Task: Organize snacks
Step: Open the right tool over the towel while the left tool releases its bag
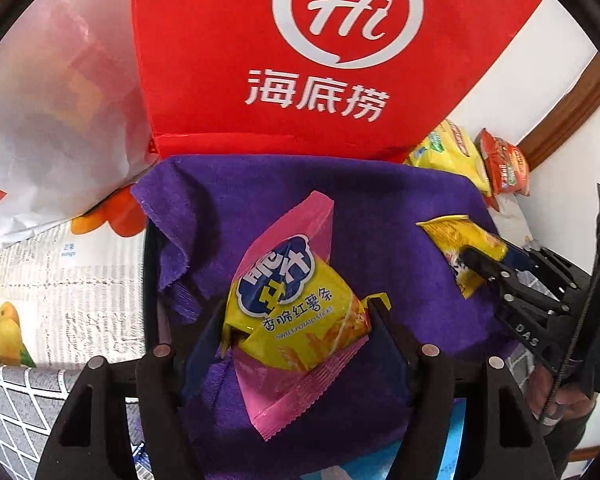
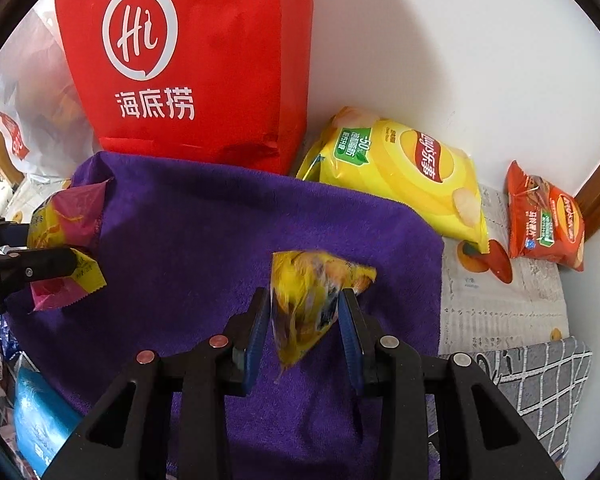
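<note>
Purple towel [image 1: 292, 200] lies spread under both your grippers, in front of the red Haidilao bag [image 1: 300, 60]; your left gripper [image 1: 300, 320] is clamped on the pink-and-yellow sweet potato sticks packet [image 1: 296, 312], pads pressing its sides over the towel; your right gripper [image 2: 304, 312] grasps a small yellow snack packet [image 2: 312, 300], too blurred to read its label, probably just above the cloth; behind, a yellow Lay's chips bag [image 2: 404, 176] leans near the wall, a red chips bag [image 2: 544, 220] well right of it.
</note>
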Demonstrator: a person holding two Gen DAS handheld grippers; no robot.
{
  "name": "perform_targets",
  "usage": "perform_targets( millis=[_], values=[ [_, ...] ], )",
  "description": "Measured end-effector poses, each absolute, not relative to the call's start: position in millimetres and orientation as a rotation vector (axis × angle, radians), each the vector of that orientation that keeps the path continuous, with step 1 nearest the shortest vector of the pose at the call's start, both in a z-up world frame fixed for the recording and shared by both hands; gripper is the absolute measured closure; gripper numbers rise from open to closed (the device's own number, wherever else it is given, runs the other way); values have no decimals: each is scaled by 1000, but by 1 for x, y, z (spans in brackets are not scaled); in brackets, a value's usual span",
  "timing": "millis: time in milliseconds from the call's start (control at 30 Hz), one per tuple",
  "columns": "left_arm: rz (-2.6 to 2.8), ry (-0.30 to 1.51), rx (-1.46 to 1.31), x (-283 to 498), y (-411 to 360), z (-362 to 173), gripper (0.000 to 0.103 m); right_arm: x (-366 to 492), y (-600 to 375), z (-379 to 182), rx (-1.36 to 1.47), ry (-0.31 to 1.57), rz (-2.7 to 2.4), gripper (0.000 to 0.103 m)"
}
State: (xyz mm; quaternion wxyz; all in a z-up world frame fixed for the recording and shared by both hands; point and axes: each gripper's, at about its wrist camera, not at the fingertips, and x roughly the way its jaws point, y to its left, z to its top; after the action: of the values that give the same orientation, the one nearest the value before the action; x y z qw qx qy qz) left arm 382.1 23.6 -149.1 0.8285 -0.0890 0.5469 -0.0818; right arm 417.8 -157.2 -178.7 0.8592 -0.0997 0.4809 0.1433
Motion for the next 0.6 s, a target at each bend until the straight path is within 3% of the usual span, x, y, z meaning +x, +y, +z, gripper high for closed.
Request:
perform_targets(
  millis=[200, 367, 600],
  values=[
    [-184, 1123, -174, 377, 19, -138, 19, 411, -156, -169, -219, 989, 314, 47],
    [-166, 1089, -145, 372, 19, -125, 18, 403, -157, -146, -215, 938, 307, 30],
    [-122, 1079, -114, 365, 19, -111, 18, 395, -157, -120, -197, 884, 237, 22]
  ],
)
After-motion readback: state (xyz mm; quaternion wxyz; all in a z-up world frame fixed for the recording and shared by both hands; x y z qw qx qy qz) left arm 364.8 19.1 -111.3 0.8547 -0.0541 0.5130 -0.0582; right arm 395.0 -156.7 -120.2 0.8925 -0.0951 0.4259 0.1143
